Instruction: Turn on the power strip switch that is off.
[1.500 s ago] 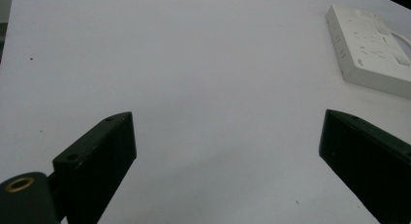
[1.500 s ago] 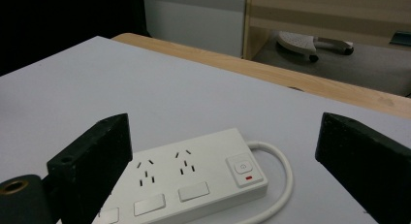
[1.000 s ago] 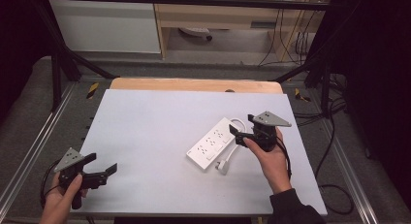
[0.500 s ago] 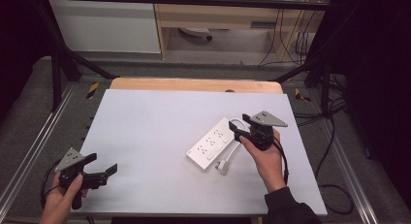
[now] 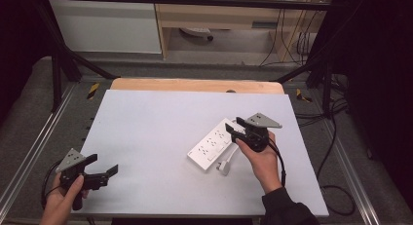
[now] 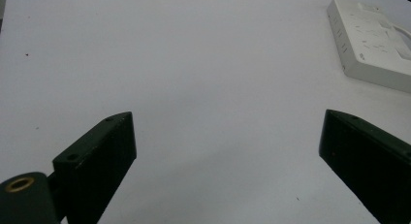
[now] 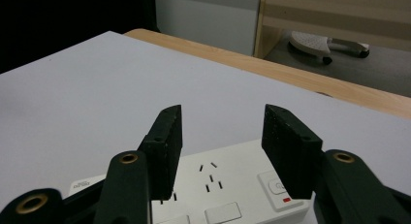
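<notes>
White tabletop [image 5: 146, 132] under me — my right gripper [image 7: 220, 136] has just been closing over the power strip [image 5: 216, 143], not yet pressing; my left gripper [image 6: 228, 151] gapes wide.

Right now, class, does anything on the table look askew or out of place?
The white plastic power strip lies diagonally across the pale table, its white plug loose beside it. Nothing looks spilled or damaged.

Left black two-jaw gripper [image 5: 100, 167] near-left, jaws wide apart. Right black two-jaw gripper [image 5: 234, 128], jaws half-closed, just been closing, gripping nothing.
</notes>
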The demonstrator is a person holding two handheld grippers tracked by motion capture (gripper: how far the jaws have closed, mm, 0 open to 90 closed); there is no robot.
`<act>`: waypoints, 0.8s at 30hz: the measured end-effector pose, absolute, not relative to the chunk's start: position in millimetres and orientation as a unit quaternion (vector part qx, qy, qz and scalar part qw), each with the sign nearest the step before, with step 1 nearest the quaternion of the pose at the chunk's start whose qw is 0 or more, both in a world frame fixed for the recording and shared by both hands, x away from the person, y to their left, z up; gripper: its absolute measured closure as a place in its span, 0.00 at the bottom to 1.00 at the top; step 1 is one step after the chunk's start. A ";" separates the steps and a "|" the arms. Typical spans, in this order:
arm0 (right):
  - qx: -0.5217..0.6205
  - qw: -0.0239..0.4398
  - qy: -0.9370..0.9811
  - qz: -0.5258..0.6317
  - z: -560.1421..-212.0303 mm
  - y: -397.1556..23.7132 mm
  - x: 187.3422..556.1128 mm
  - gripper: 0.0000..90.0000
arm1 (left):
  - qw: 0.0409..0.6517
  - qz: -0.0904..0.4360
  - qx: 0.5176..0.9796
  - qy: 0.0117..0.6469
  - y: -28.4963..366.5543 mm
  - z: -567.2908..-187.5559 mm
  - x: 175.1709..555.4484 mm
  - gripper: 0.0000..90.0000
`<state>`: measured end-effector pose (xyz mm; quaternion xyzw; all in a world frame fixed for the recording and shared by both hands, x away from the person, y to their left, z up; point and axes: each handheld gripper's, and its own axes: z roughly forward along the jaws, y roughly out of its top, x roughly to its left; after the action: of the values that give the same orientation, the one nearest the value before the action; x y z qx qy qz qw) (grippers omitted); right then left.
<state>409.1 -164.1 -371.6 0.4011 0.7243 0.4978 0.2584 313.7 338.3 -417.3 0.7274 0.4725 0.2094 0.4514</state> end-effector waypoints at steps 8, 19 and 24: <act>0.391 0.252 0.736 0.492 -380.4 -155.1 408.9 0.66 | 0.452 0.209 0.728 0.471 338.2 -417.4 313.7 0.07; 0.386 0.251 0.736 0.496 -388.4 -151.6 408.6 0.85 | 0.451 0.209 0.730 0.470 337.9 -417.4 313.9 0.07; 0.389 0.249 0.738 0.492 -394.6 -153.6 409.5 0.91 | 0.452 0.210 0.730 0.468 337.5 -417.2 313.6 0.07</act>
<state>409.5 -153.6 -394.6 0.3892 0.7380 0.4917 0.2492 313.6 337.5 -417.2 0.7299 0.4676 0.2103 0.4520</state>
